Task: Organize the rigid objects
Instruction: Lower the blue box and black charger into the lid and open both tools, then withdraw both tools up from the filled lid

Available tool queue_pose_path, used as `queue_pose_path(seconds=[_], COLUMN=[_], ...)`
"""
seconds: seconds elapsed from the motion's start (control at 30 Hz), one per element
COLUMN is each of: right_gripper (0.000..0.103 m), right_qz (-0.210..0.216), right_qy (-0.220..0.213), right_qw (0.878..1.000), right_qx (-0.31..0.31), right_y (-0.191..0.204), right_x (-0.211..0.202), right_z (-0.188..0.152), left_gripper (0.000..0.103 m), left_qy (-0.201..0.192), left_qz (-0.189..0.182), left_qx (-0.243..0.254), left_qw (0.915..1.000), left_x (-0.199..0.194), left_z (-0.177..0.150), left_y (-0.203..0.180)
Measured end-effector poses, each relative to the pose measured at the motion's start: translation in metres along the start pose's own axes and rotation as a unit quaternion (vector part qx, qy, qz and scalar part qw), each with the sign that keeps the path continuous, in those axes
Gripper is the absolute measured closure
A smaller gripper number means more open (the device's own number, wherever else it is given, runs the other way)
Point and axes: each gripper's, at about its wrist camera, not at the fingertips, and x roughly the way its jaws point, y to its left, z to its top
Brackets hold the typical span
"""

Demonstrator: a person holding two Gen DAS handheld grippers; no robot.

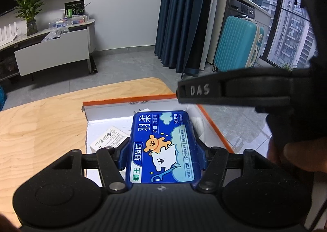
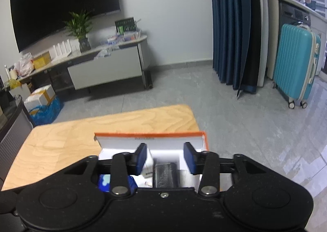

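My left gripper [image 1: 162, 151] is shut on a blue floss-pick box [image 1: 161, 137] printed with a bear, holding it by its long sides over a white carton with an orange rim [image 1: 130, 106]. A small white packet [image 1: 110, 139] lies inside the carton on the left. One finger [image 1: 200, 90] of my right gripper crosses the upper right of the left wrist view. In the right wrist view my right gripper [image 2: 165, 157] stands open above the carton [image 2: 151, 140], nothing between its blue pads [image 2: 142, 157]. A dark grey item [image 2: 165, 174] lies in the carton below it. The blue box [image 2: 104, 185] peeks out at the lower left.
The carton sits near the right edge of a light wooden table [image 1: 40, 121]. Beyond lies grey tiled floor [image 2: 184, 88], a low TV cabinet [image 2: 106, 68] with clutter, blue curtains [image 2: 231, 27] and a teal suitcase [image 2: 294, 64]. A hand [image 1: 296, 154] shows at the right.
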Motion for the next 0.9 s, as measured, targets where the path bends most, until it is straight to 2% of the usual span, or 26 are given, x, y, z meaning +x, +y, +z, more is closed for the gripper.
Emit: queue_pose_path(seconds=[0.23,0.4,0.47,0.63,0.83,0.9], right_gripper=[0.045,0.043,0.043,0.043,0.036,0.033], right_qz=[-0.005,-0.017,-0.019,-0.018,-0.018,-0.009], right_qy=[-0.035,-0.041,-0.044,-0.046,-0.048,-0.050], right_qw=[0.999,0.998,0.998,0.998,0.998,0.998], right_qx=[0.023,0.036,0.040,0.041,0.030,0.032], right_y=[-0.021,-0.033,-0.034,-0.035,-0.027,-0.025], right_x=[-0.037,-0.058,-0.065,-0.081,-0.099,-0.106], right_z=[-0.004,-0.013,-0.017,-0.025,-0.034,-0.038], left_gripper=[0.040,0.039,0.025,0.018,0.000,0.000], left_qy=[0.004,0.017,0.017,0.006,-0.013,-0.014], left_qz=[-0.005,-0.033,-0.033,-0.025,-0.001,0.011], left_qx=[0.001,-0.004,-0.004,-0.012,-0.023,-0.034], left_qw=[1.0000,0.9993,0.9993,0.9996,0.9997,0.9993], left_x=[0.005,0.011,0.010,-0.002,-0.028,-0.038], left_z=[0.000,0.002,0.002,0.000,0.000,-0.001], left_y=[-0.005,-0.008,-0.009,-0.007,-0.003,-0.002])
